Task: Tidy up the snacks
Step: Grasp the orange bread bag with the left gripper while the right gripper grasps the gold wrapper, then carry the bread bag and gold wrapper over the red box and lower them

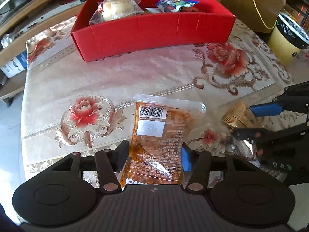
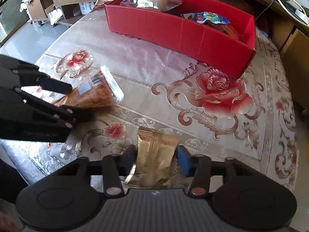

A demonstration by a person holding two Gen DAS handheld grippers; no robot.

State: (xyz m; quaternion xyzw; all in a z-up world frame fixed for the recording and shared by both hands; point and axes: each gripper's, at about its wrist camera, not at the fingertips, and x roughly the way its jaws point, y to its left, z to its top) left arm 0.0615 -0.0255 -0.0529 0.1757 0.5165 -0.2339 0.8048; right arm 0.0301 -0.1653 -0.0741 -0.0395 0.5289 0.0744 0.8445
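My left gripper (image 1: 154,154) is shut on an orange snack packet (image 1: 160,135) with a barcode, held just above the flowered tablecloth (image 1: 135,73); the packet also shows in the right wrist view (image 2: 96,94). My right gripper (image 2: 156,158) is shut on a gold foil snack packet (image 2: 156,154), also seen in the left wrist view (image 1: 237,116). A red box (image 1: 154,36) stands at the far side of the table, holding a wrapped bun (image 1: 115,7) and a blue packet (image 1: 173,3). In the right wrist view the box (image 2: 181,32) is ahead.
A yellow bin with a black liner (image 1: 287,38) and a cardboard box (image 1: 251,3) stand beyond the table's right edge. Shelves (image 2: 58,3) stand at the far left. The left gripper (image 2: 58,104) is close on the right gripper's left.
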